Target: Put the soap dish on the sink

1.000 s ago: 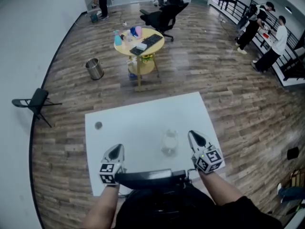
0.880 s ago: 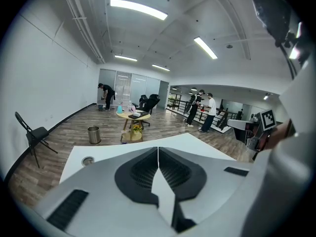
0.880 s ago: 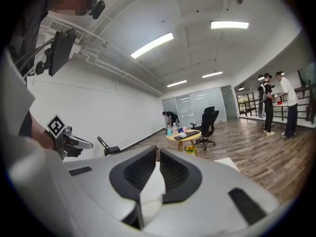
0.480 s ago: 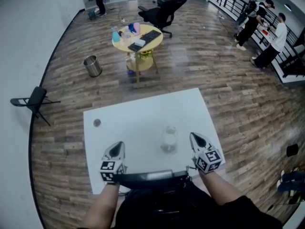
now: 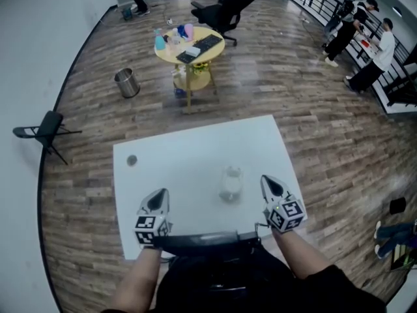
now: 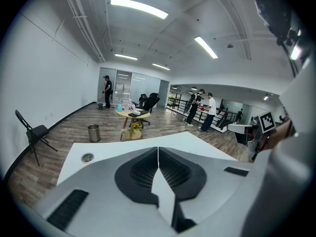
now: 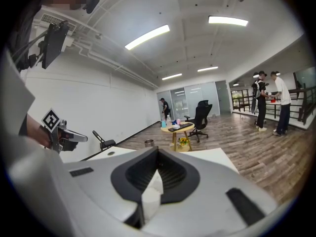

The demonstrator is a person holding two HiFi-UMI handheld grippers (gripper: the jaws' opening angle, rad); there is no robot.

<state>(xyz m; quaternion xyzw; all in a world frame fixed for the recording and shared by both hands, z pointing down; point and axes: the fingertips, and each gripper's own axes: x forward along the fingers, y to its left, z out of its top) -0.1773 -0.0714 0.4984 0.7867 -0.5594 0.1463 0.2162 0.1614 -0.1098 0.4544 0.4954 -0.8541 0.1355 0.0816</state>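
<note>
Right, starting at the left: a small round ring (image 5: 132, 160) sits in the white table (image 5: 195, 150) toward its far left corner; the left gripper (image 5: 157, 199) hovers over the near edge, jaws pressed together with nothing between them; just right of centre lies the clear soap dish (image 5: 231, 182), long axis running near to far, though which end leads is too faint to tell; neither gripper touches it; the right gripper (image 5: 271, 186) is near its right side, jaws likewise closed tight and empty.
</note>
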